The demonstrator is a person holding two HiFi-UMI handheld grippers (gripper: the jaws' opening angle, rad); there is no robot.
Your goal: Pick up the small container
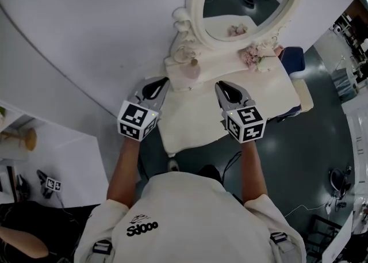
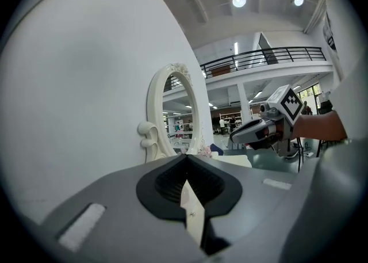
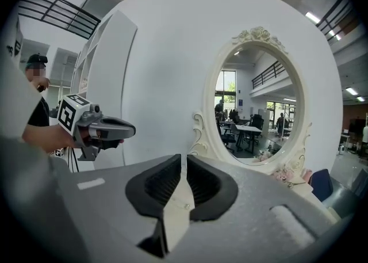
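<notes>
Approach step, by the look of it, with nothing lifted yet. Hovering over the near half of the white vanity table (image 1: pixel 195 126): left gripper (image 1: pixel 161 83) on the left, right gripper (image 1: pixel 220 87) on the right, both aimed toward the oval mirror (image 1: pixel 194 8) at the far side. Left gripper's jaws pressed together at the tips, nothing between them. Right gripper's jaws parted by a narrow slit, equally empty.

And there, the target: small container (image 1: pixel 191 69), a pale pink bottle-like thing, standing at the table's far-left corner. Sits just beside the scrolled foot of the mirror frame, beyond the left gripper's tips and well left of the flowers (image 1: pixel 253 57) at the far right. Apart from both grippers, untouched.

Next move, as a judgement: calls for one gripper carried forward to that far-left corner. Then jaws spread wider than that slit, set either side of the container's body, closed, raised. Nearer for the left gripper, but shut tight, so opening first. Care needed by the mirror foot: little room on that side, and probably easy to tip with a nudge.

Writing: a dark logo (image 1: pixel 142 230) on the person's shirt, reading something like "Sdooo", not sharp enough to swear by. Black-and-white square markers on each gripper's cube, no letters. No legible label on the container.
</notes>
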